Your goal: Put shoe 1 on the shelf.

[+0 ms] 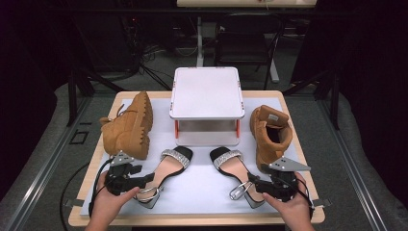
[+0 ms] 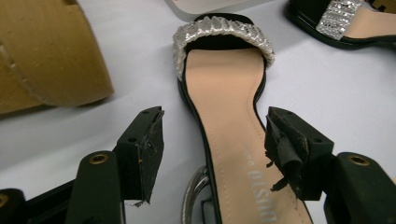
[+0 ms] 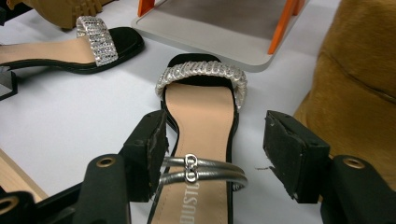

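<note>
Both hands low at the near edge, left hand-held gripper (image 1: 146,179) and right hand-held gripper (image 1: 250,182) spread wide.

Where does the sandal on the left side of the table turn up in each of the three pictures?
High view: left sandal lies lower centre-left, beside the tipped boot.
Left gripper view: centre, running between the jaws.
Right gripper view: upper left.
Shared landmark: the white stand.

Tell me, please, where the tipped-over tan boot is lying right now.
In the high view, the tipped-over boot lies at the mat's left, beside the white stand.
</note>
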A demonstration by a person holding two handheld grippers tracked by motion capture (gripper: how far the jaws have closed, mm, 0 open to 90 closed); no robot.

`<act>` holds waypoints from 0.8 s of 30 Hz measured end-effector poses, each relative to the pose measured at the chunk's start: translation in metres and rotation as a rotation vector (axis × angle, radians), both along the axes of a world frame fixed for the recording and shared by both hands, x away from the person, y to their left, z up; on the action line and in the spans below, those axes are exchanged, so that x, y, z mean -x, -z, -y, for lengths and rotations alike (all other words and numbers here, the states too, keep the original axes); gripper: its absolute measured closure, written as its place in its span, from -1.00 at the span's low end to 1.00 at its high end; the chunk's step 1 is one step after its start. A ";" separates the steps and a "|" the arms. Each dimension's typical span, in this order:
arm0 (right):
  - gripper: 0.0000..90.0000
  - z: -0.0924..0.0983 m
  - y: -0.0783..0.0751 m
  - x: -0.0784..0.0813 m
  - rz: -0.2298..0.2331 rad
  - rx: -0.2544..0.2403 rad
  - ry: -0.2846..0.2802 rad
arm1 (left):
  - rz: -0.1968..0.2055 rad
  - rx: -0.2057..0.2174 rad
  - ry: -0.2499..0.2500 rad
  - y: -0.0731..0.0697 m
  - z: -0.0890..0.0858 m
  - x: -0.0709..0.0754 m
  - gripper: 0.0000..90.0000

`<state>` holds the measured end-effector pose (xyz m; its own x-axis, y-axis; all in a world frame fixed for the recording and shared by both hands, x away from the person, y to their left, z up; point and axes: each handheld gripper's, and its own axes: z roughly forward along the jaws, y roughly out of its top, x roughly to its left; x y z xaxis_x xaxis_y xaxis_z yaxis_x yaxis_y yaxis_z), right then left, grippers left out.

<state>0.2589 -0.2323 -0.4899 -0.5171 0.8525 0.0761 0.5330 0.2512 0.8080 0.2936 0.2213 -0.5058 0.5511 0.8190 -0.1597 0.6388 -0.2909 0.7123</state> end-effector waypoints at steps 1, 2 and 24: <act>-0.14 -0.002 0.001 -0.001 -0.003 -0.003 -0.001 | 0.003 0.000 0.006 0.000 0.002 -0.001 -0.15; -0.14 -0.003 0.002 -0.003 -0.007 -0.002 -0.012 | 0.005 -0.006 0.011 -0.001 0.004 -0.002 -0.15; -0.23 -0.018 0.009 -0.018 -0.058 0.040 -0.044 | -0.022 -0.185 0.008 0.012 0.046 -0.015 -0.19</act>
<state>0.2769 -0.2144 -0.4990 -0.5500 0.8319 0.0736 0.5665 0.3069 0.7648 0.3087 0.1749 -0.5174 0.5559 0.8310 -0.0188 0.6507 -0.4210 0.6320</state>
